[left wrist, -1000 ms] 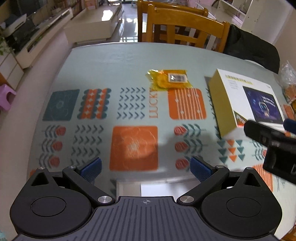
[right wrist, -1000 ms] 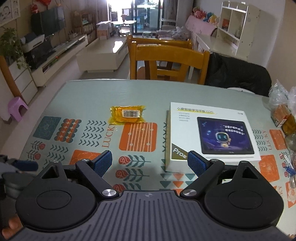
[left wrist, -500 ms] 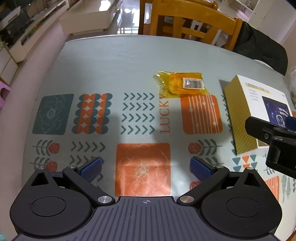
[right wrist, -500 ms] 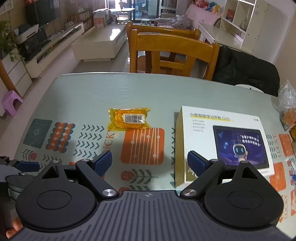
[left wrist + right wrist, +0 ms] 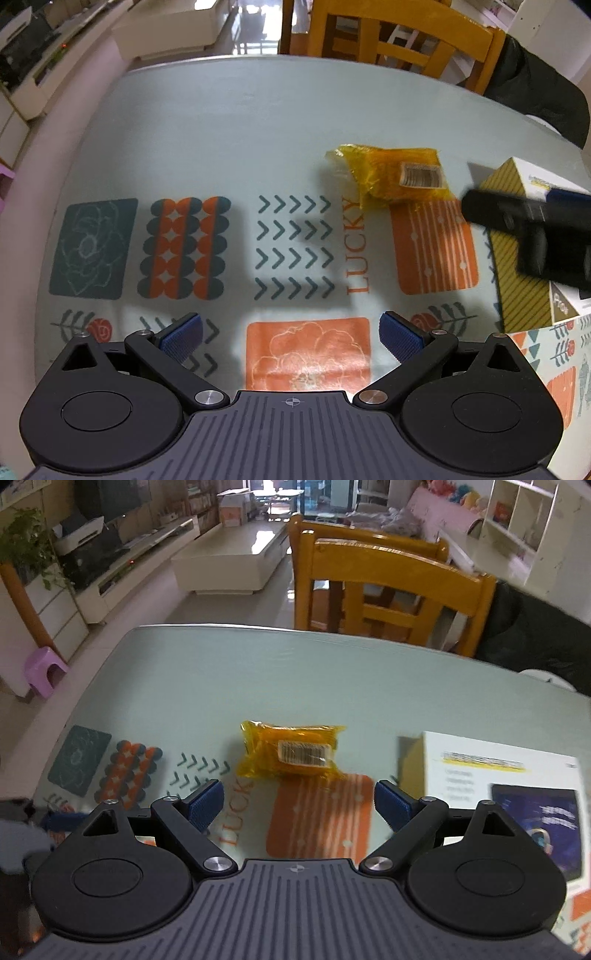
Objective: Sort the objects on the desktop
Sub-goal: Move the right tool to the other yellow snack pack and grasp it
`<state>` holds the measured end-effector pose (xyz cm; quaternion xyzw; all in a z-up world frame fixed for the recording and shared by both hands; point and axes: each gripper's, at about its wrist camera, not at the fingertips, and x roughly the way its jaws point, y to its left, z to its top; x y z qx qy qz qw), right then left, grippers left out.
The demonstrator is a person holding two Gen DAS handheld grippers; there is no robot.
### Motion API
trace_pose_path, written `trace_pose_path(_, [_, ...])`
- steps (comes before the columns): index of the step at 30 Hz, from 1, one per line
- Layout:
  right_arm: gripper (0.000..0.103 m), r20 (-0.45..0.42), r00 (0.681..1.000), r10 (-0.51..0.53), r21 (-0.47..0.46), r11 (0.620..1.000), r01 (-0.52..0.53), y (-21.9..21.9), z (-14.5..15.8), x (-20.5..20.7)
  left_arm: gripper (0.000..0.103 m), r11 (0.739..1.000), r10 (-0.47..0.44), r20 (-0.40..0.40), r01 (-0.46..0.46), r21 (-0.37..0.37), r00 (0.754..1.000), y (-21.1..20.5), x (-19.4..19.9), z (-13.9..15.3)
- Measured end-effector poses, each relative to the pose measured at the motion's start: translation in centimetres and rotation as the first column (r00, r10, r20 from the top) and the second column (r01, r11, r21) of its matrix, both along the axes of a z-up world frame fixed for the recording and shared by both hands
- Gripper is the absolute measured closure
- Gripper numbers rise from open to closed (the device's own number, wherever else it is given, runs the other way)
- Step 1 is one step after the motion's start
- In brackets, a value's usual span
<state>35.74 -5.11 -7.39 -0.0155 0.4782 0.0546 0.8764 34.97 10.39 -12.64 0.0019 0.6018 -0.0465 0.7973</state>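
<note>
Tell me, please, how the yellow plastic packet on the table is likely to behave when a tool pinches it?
The yellow packet looks like thin, crinkled film, so it will probably flex and crumple rather than stay stiff. Its glossy wrap may slip between the pads. It lies flat on the tablecloth, so it should not roll, and it seems light.

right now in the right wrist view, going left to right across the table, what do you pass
purple stool on the floor beside the table → dark teal flower print on the tablecloth → orange snack packet → white tablet box. Both the right gripper and the left gripper are open and empty.
</note>
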Motion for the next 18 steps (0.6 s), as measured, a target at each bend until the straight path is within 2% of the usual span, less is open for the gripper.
trace_pose_path(8, [0.0,-0.044,0.999,-0.022,0.028,0.999,0.023,0.7,-2.7,5.1,0.0,1.0,-0.002,-0.039,0.002,0.004,0.999,0.7,1.3,-2.4])
trace_pose_path(18, [0.0,-0.113,0.993,-0.039,-0.052,0.998,0.033,2.1,-5.8,8.6,0.0,1.0,0.006,-0.061,-0.005,0.01,0.998,1.2,2.2,-3.8])
